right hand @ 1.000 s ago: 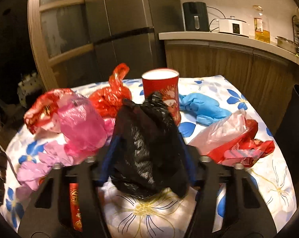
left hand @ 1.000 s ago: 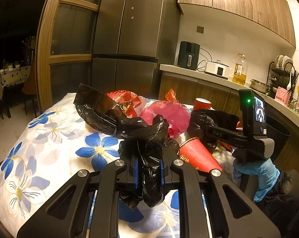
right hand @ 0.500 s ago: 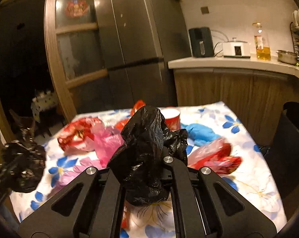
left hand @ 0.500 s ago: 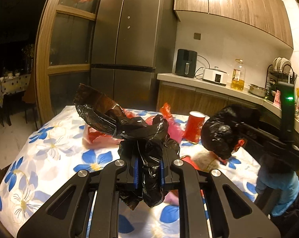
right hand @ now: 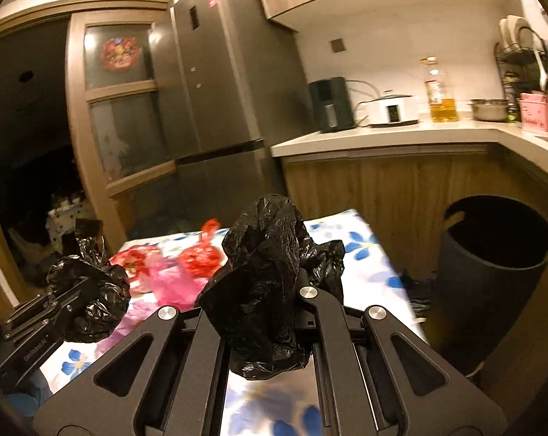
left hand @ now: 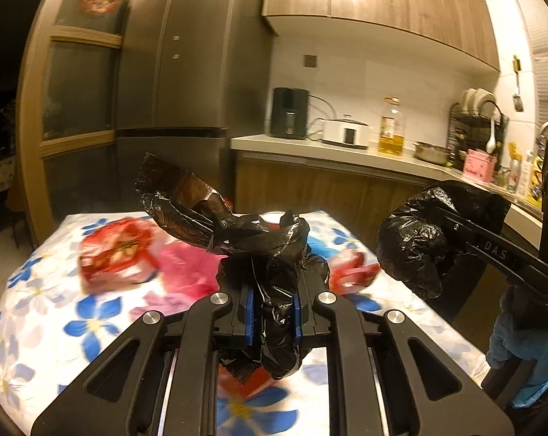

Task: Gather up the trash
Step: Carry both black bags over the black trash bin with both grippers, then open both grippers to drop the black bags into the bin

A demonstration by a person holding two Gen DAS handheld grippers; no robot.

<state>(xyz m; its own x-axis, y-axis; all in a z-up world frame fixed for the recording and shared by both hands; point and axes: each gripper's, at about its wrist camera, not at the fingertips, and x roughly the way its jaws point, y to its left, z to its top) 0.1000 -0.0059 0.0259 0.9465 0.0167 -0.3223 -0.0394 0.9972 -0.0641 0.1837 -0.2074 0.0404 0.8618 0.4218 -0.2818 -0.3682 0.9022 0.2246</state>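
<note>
My left gripper (left hand: 272,305) is shut on a crumpled black plastic bag (left hand: 237,232) and holds it above the flowered table (left hand: 37,312). My right gripper (right hand: 270,290) is shut on a second black plastic bag (right hand: 263,272), also lifted; it shows at the right of the left wrist view (left hand: 415,250). The left gripper with its bag shows at the left of the right wrist view (right hand: 88,290). A red packet (left hand: 117,254), a pink bag (left hand: 186,265) and a red wrapper (left hand: 350,269) lie on the table. A black bin (right hand: 491,272) stands right of the table.
A tall grey fridge (left hand: 179,109) stands behind the table. A counter (left hand: 346,152) carries an air fryer (left hand: 288,112), a white cooker (left hand: 344,131), an oil bottle (left hand: 392,127) and a dish rack (left hand: 477,127). A gloved hand (left hand: 520,345) holds the right gripper.
Both grippers have risen from the table with their black bags. The right gripper has swung right, bringing the black bin into its view.
</note>
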